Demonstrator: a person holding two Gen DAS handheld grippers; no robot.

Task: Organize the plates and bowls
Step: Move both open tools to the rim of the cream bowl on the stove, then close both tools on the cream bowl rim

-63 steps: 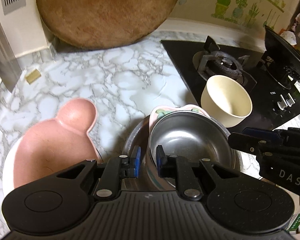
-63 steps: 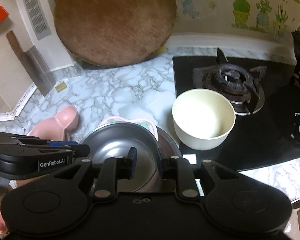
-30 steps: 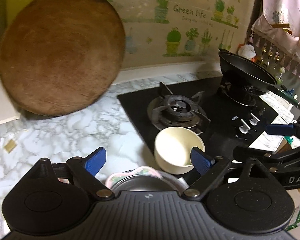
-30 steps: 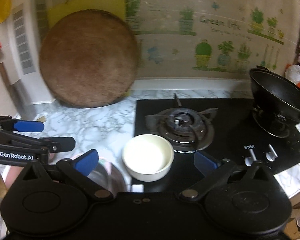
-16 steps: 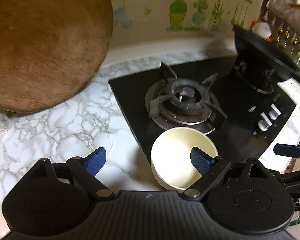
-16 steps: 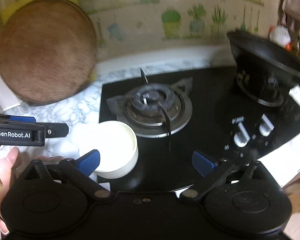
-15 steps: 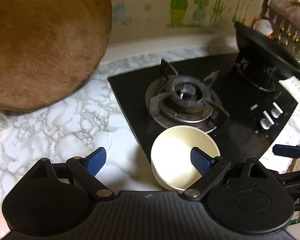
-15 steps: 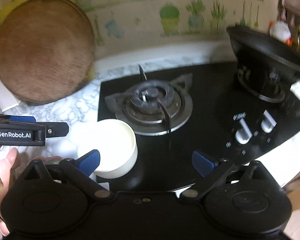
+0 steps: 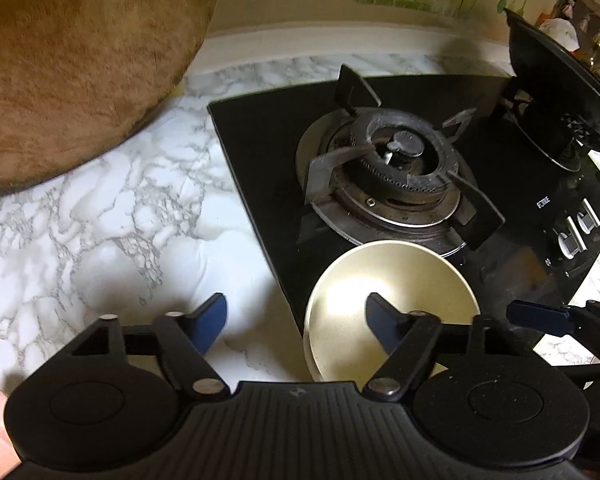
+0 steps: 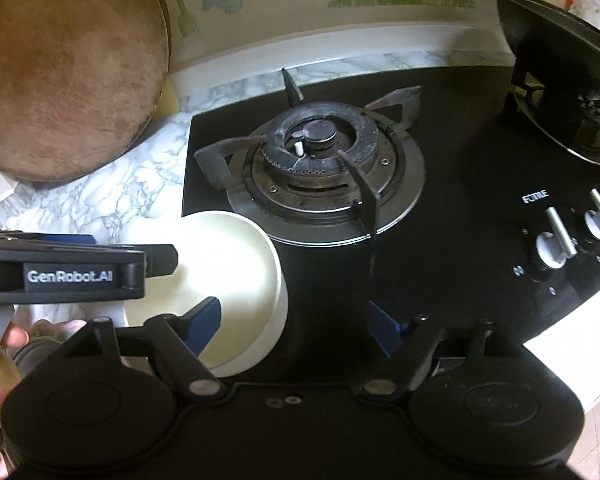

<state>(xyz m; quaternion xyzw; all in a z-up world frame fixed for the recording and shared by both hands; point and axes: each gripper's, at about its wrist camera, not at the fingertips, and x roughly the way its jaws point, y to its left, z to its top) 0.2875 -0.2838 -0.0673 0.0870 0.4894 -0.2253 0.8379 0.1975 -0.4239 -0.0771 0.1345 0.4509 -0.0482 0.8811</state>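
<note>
Both left tongs (image 9: 296, 316) and right tongs (image 10: 296, 322) hang spread and empty over the cream bowl (image 9: 392, 308) at the hob's (image 9: 268, 136) near-left corner; it looks still unsorted

So from your left gripper (image 9: 296, 320), the bowl (image 9: 392, 304) sits just ahead and a bit right, on the near left corner of the stove (image 9: 268, 140), with one of your fingers over its opening. The burner (image 9: 396, 168) is right behind it. From your right gripper (image 10: 296, 324) that same bowl is front-left. The round board (image 9: 80, 60) leans on the wall far left, the pan (image 10: 560, 80) far right, and the knobs (image 10: 556, 244) are ahead-right on the table (image 9: 100, 220) side.
</note>
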